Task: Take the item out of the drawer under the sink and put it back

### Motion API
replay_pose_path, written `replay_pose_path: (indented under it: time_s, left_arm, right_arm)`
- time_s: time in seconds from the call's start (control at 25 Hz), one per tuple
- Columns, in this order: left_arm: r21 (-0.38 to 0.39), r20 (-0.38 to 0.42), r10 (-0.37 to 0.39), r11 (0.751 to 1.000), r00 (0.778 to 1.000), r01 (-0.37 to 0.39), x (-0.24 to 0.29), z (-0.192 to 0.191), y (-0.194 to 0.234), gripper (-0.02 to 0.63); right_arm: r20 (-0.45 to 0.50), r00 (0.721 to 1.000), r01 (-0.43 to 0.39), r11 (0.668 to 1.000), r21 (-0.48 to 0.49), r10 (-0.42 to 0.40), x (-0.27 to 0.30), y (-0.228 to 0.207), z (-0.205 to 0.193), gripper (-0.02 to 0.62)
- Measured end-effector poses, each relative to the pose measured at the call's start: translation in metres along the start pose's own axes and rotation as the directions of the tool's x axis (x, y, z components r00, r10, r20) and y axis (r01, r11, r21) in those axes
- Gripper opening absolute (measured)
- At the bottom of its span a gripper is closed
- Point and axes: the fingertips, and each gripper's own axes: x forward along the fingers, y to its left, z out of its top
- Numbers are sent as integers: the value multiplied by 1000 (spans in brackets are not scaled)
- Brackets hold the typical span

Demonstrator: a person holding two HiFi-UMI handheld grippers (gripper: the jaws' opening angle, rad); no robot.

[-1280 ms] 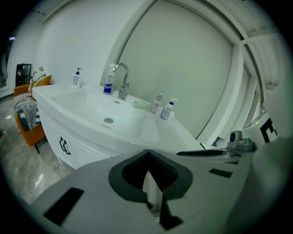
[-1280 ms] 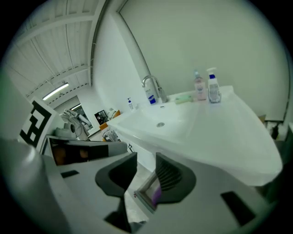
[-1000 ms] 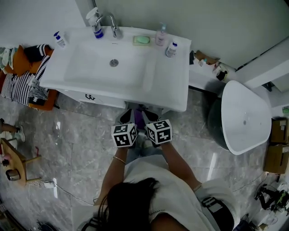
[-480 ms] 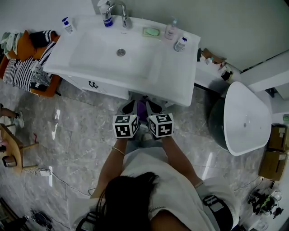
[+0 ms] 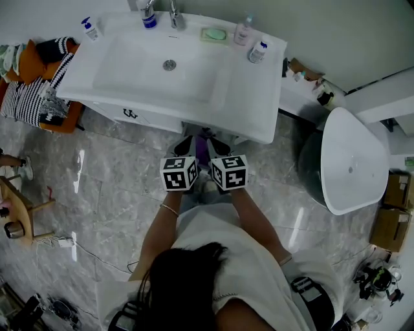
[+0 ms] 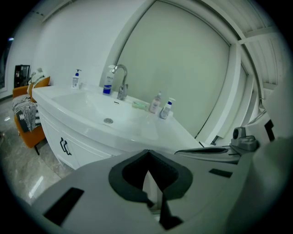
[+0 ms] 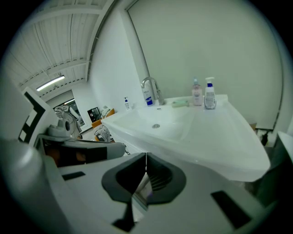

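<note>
While the left claw (image 6: 147,154) and right claw (image 7: 145,157) hang clenched, empty, above grey marble floor (image 5: 110,194), the white sink (image 5: 233,97) carries four bottles (image 5: 244,29), one soap (image 5: 213,33); the drawer (image 5: 139,117) beneath sits shut, item unseen.

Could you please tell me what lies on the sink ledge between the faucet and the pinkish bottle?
A green soap bar lies between the faucet and the pinkish bottle, apart from both; the head view shows it most plainly.

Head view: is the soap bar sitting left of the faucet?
No, the green soap bar lies to the right of the faucet, beside a pump bottle.
</note>
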Motion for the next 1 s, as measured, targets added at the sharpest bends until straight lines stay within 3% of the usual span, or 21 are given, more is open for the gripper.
replay_pose_path:
  time_s: [0.76, 0.88, 1.0]
  left_arm:
    - [-12, -103, 35, 999, 994, -37, 18, -29, 20, 3]
    - [-12, -125, 34, 999, 992, -36, 23, -32, 25, 3]
    - [-15, -143, 38, 999, 989, -40, 28, -35, 32, 3]
  right_arm:
    - [-120, 993, -8, 999, 44, 13, 27, -4, -31, 23]
    - [-138, 990, -11, 998, 60, 19, 32, -5, -35, 84]
    - [-145, 989, -6, 997, 78, 17, 38, -9, -35, 101]
